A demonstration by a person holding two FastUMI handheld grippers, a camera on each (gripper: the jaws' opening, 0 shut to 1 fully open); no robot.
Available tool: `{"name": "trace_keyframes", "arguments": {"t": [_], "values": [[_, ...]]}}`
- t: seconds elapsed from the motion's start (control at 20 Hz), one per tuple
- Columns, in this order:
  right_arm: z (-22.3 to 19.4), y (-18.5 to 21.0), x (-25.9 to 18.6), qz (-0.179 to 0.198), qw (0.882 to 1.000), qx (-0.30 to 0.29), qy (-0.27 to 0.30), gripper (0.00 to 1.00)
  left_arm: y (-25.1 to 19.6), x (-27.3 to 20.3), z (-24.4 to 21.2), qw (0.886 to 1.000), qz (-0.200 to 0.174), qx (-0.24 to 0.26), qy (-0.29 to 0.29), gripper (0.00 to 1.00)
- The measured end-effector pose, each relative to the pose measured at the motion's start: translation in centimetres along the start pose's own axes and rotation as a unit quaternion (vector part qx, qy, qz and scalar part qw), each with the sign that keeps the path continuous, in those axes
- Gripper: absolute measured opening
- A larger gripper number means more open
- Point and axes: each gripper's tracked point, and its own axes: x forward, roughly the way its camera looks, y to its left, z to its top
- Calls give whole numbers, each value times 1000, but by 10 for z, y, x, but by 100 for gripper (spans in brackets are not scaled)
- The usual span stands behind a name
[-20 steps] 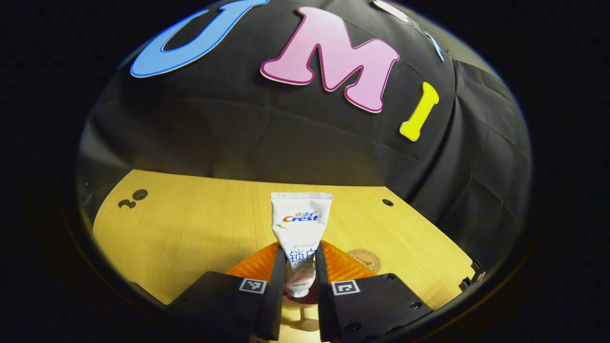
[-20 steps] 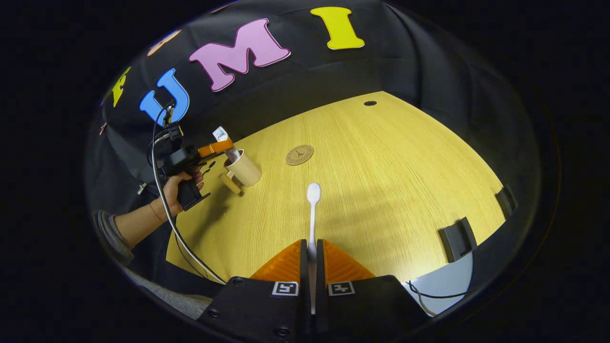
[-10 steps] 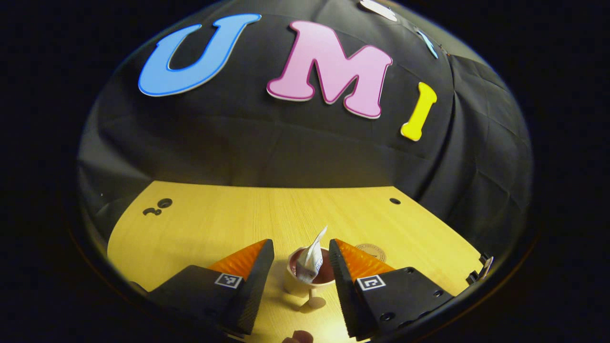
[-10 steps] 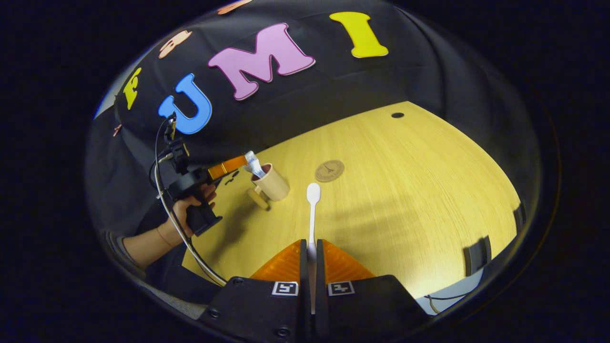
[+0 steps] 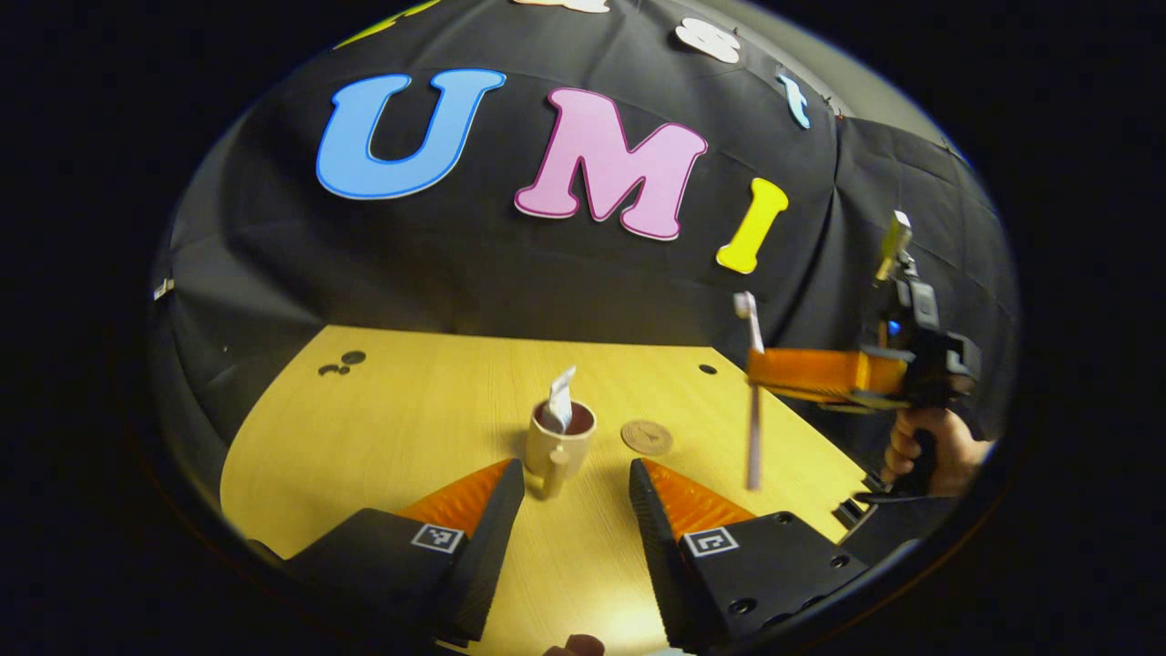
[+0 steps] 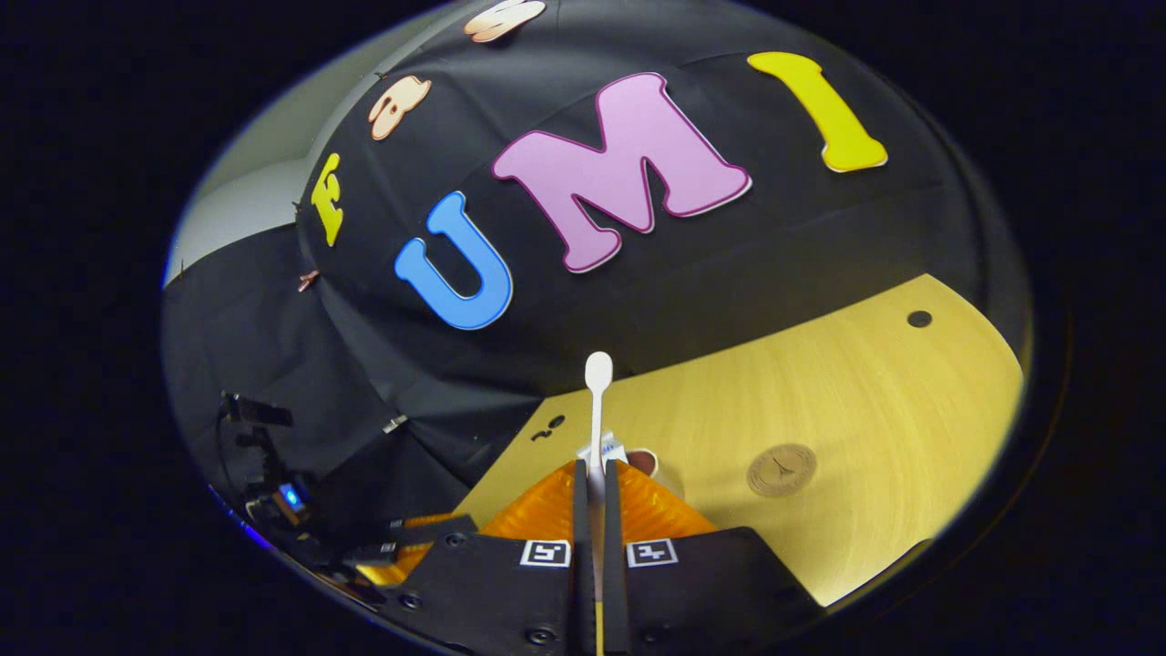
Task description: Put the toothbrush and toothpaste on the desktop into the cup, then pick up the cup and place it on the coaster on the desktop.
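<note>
the toothbrush [image 5: 752, 401] is the thing in hand: you have it clamped in the right gripper [image 6: 593, 474], both fingers pressed together on its handle, and it hangs upright in the air to the right of the cup [image 5: 557, 445] in the left gripper view. from the right gripper view its rounded end [image 6: 598, 369] points away from you, with the cup's rim [image 6: 643, 458] peeking just past your fingertips.

the toothpaste [image 5: 560, 406] already stands in the cup, leaning against the rim. the cup sits on the desktop [image 5: 419, 401] with its handle toward the left gripper, and the coaster [image 5: 646, 436] lies just beside it on the right, not touching it.

your left gripper [image 5: 567, 506] is spread wide and holds nothing, hovering short of the cup.

for this step, bring the brush over the free side of the cup's mouth, away from the tube. lower the bottom end well inside the rim before you let the fingers part, since a long thin brush dropped from above could bounce out or tip the light cup. keep the left gripper near enough to steady the cup if it rocks.
</note>
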Motion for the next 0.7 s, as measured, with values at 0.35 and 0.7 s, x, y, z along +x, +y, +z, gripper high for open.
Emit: {"name": "trace_keyframes", "arguments": {"t": [0.35, 0.7], "values": [[22, -19, 99, 22, 999, -1, -45, 7, 9, -47, -41, 998, 34, -27, 42, 73], [-12, -54, 166, 9, 999, 7, -35, 7, 32, -74, -63, 993, 75, -61, 61, 73]]}}
